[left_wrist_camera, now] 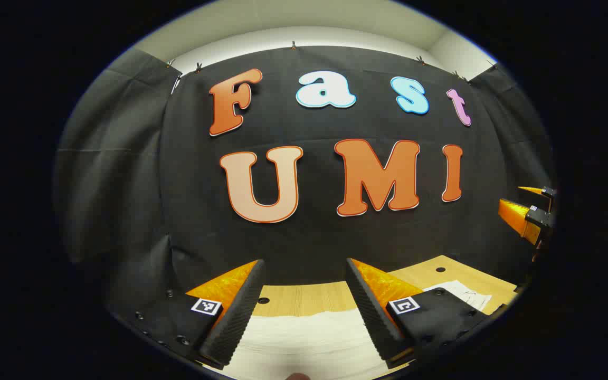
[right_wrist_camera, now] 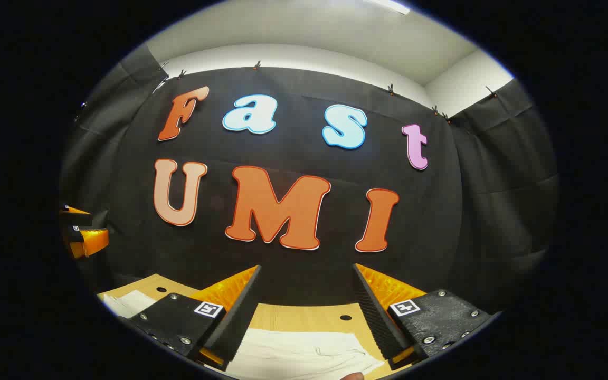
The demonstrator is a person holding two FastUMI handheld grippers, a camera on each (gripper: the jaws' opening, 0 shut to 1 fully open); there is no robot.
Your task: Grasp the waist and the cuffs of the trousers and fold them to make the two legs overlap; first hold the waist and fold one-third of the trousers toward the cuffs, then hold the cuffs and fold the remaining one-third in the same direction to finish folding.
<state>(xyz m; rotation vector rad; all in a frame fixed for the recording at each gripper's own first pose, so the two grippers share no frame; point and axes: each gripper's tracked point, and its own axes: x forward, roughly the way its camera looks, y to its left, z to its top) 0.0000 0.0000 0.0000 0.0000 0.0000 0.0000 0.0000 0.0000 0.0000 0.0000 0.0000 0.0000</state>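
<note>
White trousers (left_wrist_camera: 304,338) lie flat on the wooden table (left_wrist_camera: 304,298), below and between my left gripper's fingers. My left gripper (left_wrist_camera: 304,262) is open, held above the cloth with nothing between its fingers. In the right gripper view the white trousers (right_wrist_camera: 304,353) lie under my right gripper (right_wrist_camera: 306,267), which is also open and holds nothing. The right gripper (left_wrist_camera: 531,211) shows at the far right of the left gripper view. The left gripper (right_wrist_camera: 85,232) shows at the far left of the right gripper view.
The table has small round holes (right_wrist_camera: 345,317) in its top. More white cloth (left_wrist_camera: 459,293) lies on the table to the right in the left gripper view. The black booth wall (left_wrist_camera: 304,232) stands close behind the table's far edge.
</note>
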